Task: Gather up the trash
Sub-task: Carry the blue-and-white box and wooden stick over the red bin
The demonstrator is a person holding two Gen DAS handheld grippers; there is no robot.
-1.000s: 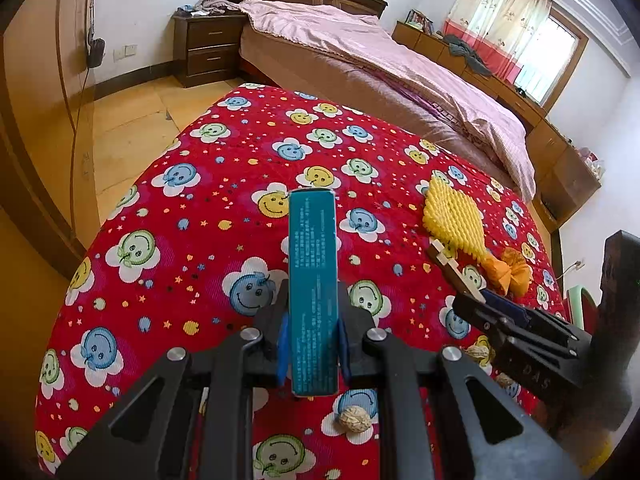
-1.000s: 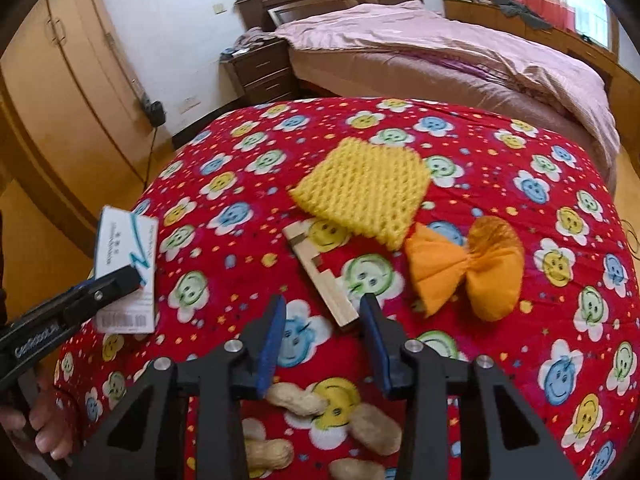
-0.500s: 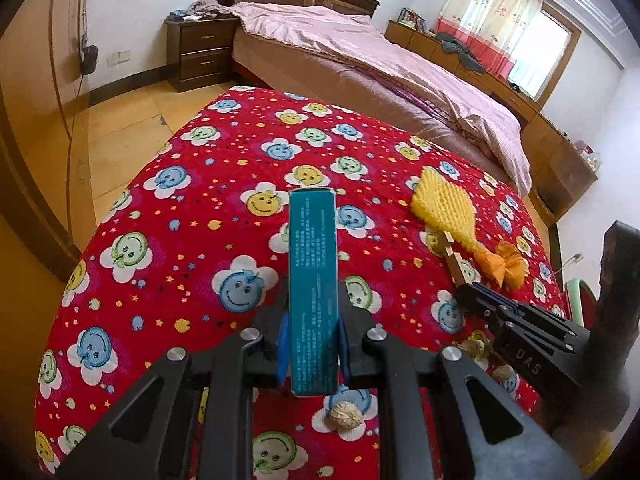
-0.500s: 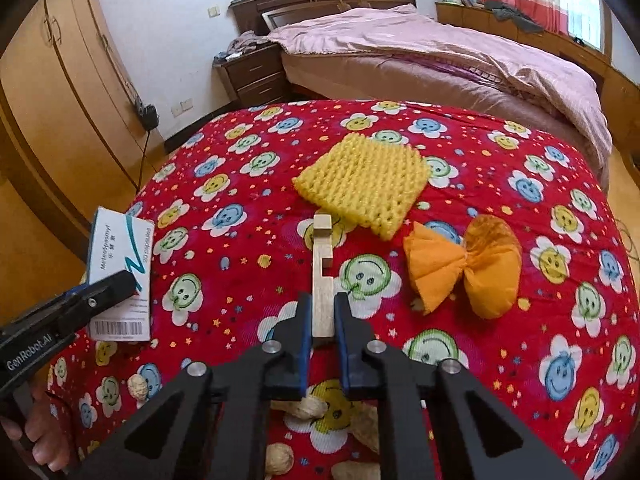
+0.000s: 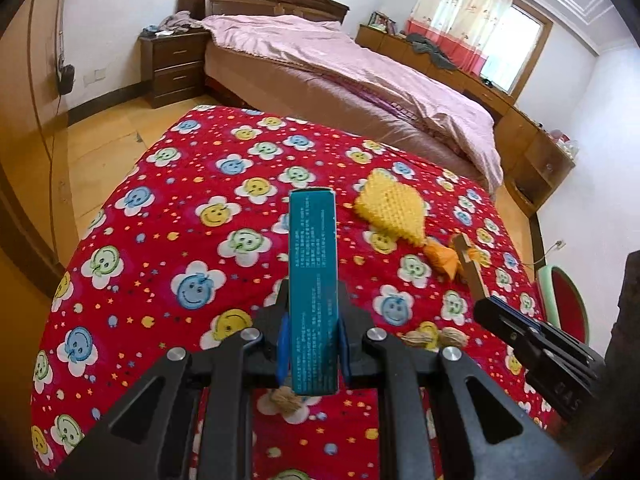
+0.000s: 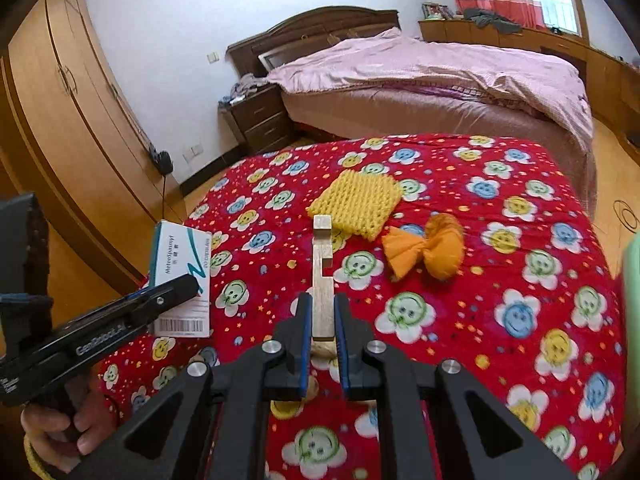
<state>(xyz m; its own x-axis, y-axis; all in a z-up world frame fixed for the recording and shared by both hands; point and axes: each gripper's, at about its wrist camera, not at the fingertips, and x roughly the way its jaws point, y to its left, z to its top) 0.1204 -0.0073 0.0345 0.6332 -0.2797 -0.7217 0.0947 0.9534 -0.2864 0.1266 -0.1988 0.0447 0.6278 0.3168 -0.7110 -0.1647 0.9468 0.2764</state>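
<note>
Blue-padded fingers of my left tool are clamped on a slim teal cardboard medicine box, which stands up between them, clear of the red smiley-print cloth covering the bench. My right tool is closed on a pale notched wooden strip, gripped at its near end with the rest reaching forward over the cloth.

I judge both pieces of trash are in hand and the step is the carry-off. The next move calls for a bin, which I cannot make out in either view, and for keeping the two tools apart, since they sit near each other.

Farther out lie a yellow foam fruit net and, just beside it, a crumpled orange paper wrapper. Peanut shells sit on the cloth close under the tools.
</note>
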